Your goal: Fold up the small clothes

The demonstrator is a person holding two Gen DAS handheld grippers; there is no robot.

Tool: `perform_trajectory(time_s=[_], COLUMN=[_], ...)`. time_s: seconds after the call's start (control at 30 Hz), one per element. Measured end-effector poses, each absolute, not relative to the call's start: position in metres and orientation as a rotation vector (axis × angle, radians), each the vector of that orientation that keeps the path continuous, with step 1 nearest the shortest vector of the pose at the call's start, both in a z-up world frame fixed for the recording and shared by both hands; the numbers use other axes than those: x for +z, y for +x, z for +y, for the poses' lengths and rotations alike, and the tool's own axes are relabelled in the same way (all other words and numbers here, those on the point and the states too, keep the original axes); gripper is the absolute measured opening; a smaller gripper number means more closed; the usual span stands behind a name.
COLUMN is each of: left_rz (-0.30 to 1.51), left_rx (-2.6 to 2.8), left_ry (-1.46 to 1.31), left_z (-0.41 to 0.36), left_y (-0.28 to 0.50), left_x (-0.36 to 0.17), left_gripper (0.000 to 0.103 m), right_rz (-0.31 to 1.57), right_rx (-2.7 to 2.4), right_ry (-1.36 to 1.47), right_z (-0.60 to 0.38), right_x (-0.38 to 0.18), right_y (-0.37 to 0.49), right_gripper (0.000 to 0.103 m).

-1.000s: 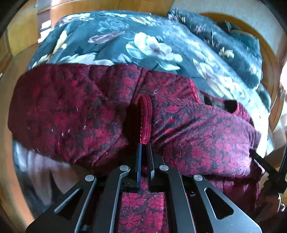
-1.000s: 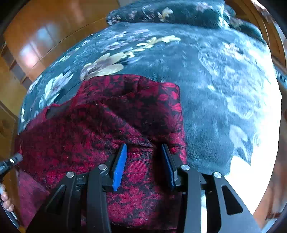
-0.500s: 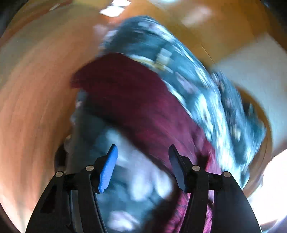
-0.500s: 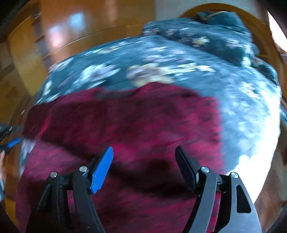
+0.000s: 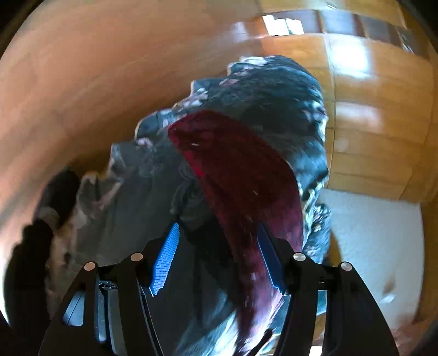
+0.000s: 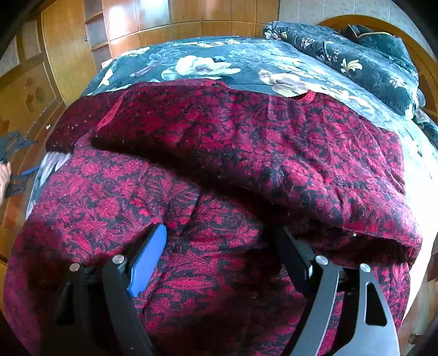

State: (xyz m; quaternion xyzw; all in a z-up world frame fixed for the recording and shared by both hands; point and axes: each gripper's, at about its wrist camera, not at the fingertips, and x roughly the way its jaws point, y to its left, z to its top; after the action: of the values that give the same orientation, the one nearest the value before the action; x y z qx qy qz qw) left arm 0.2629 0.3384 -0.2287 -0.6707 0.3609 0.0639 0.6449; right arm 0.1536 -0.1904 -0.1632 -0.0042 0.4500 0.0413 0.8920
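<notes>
A red-and-black floral knit garment (image 6: 246,153) lies folded on the bed, its upper layer overlapping the lower one. Just above the lower layer hovers my right gripper (image 6: 219,232), jaws opening. Cloth lies beneath them and neither pad presses on it. In the blurred, rolled left wrist view my left gripper (image 5: 217,246) is open. There the garment (image 5: 241,169) shows edge-on, running down close to the right pad, with no grip visible. From the right wrist view, the left gripper (image 6: 16,164) sits off the garment's left edge, in a person's hand (image 6: 3,175).
A dark floral bedspread (image 6: 219,63) covers the bed. A matching pillow (image 6: 356,60) lies at the far right by a curved wooden headboard (image 6: 364,23). Wooden wardrobes (image 6: 68,54) stand beyond the bed's left side. A white wall (image 5: 369,246) shows in the left wrist view.
My left gripper let go of the garment's edge, opened, swung away left and rolled. The right gripper's jaws widened and it drew back, so more of the folded garment shows.
</notes>
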Motion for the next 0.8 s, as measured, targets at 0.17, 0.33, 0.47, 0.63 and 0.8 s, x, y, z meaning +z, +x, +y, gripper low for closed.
perform_trajectory(time_s=[0.17, 0.33, 0.47, 0.63, 0.8], left_rz=[0.772, 0.687, 0.671, 0.604, 0.54], left_rx=[0.122, 0.109, 0.124, 0.085, -0.052], left_ry=[-1.691, -1.679, -1.505, -1.093, -0.723], left_z=[0.341, 0.345, 0.35, 0.323, 0.242], left_y=[0.283, 0.296, 0.294, 0.284, 0.276], left_x=[-0.259, -0.255, -0.219, -0.115, -0.026], left_gripper=[0.058, 0.017, 0.012, 0.012, 0.011], right_rz=[0.936, 0.936, 0.936, 0.929, 0.92], right_rx=[0.073, 0.07, 0.068, 0.07, 0.078], right_ry=[-0.02, -0.025, -0.027, -0.016, 0.003], right_z=[-0.187, -0.186, -0.185, -0.185, -0.188], right_x=[-0.164, -0.165, -0.167, -0.167, -0.167], right_y=[0.153, 0.154, 0.154, 0.153, 0.152], right_gripper=[0.083, 0.084, 0.085, 0.085, 0.085])
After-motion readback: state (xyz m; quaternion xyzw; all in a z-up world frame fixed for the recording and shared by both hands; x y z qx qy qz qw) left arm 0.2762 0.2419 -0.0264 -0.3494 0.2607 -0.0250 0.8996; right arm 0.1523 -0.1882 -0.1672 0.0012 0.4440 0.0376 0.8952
